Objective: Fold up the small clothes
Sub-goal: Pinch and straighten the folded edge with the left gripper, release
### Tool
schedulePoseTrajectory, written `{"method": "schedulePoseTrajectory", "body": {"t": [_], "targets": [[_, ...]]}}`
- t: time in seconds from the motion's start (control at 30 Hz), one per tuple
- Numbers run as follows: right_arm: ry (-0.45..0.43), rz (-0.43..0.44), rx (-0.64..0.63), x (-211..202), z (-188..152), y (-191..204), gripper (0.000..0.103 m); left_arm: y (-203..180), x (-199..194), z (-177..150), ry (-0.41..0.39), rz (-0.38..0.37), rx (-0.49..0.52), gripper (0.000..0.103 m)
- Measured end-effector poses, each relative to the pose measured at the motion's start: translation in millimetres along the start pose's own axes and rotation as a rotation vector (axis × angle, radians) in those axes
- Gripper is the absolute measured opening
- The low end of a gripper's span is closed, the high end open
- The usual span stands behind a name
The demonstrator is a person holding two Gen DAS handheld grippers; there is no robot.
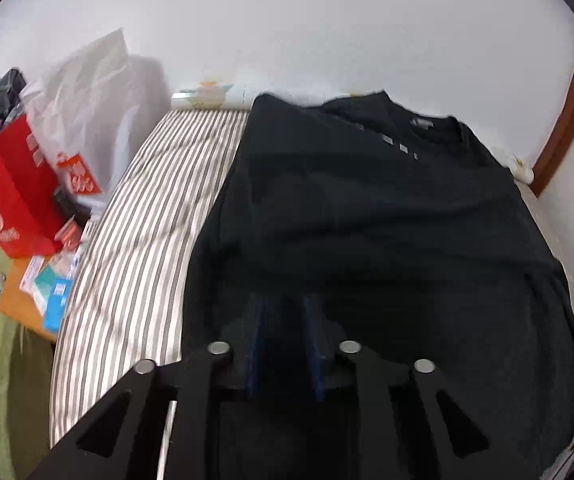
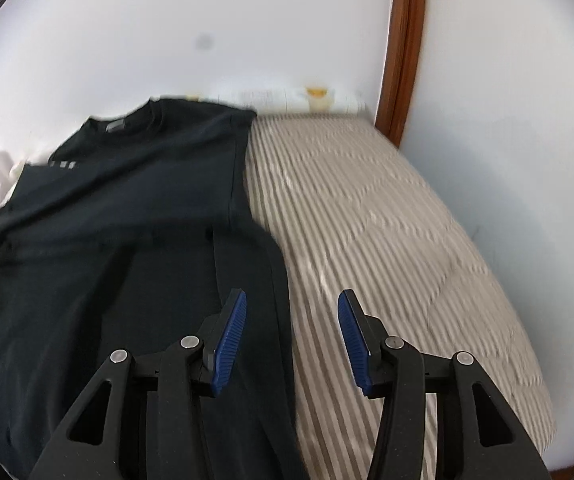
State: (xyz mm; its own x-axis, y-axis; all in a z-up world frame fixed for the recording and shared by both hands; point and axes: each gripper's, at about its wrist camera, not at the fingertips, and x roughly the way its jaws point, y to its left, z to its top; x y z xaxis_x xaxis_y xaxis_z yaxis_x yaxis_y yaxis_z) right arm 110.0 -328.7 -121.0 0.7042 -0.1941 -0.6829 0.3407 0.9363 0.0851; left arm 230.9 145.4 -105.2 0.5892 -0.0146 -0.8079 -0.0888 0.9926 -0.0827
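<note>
A: Item one, black T-shirt. Location?

B: It lies flat on the striped mattress, collar toward the far wall, with both sides apparently folded inward.

A: Item two, your right gripper.

B: Spread wide, holding nothing. It straddles the shirt's right edge near the hem.

A: Item three, your left gripper.

B: Over the lower part of the shirt. The blue pads stand fairly close, dark against dark cloth; I cannot tell whether they pinch anything.

A: Hazards?

B: I judge three. Pinching only the top layer would pull the side fold open. Catching the mattress cover too would drag it along. Uneven lifting would skew the crease.
</note>
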Motion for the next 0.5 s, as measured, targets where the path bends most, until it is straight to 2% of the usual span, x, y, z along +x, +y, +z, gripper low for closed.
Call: {"method": "schedulePoseTrajectory", "body": {"t": [0.2, 0.27, 0.5], "targets": [[0.048, 0.087, 0.012, -12.8, -44.3, -6.0, 0.052, 12.2, -28.6, -51.4, 0.009, 0.000, -0.008, 0.050], [0.052, 0.110, 0.001, -17.5, -56.9, -4.2, 0.055, 16.0, -35.3, -67.9, 0.017, -0.019, -0.015, 0.054], [0.073, 0.097, -0.053, -22.1, -98.1, -0.1, 0.055, 17.3, -49.4, -115.8, 0.048, -0.058, -0.014, 0.054]]}}
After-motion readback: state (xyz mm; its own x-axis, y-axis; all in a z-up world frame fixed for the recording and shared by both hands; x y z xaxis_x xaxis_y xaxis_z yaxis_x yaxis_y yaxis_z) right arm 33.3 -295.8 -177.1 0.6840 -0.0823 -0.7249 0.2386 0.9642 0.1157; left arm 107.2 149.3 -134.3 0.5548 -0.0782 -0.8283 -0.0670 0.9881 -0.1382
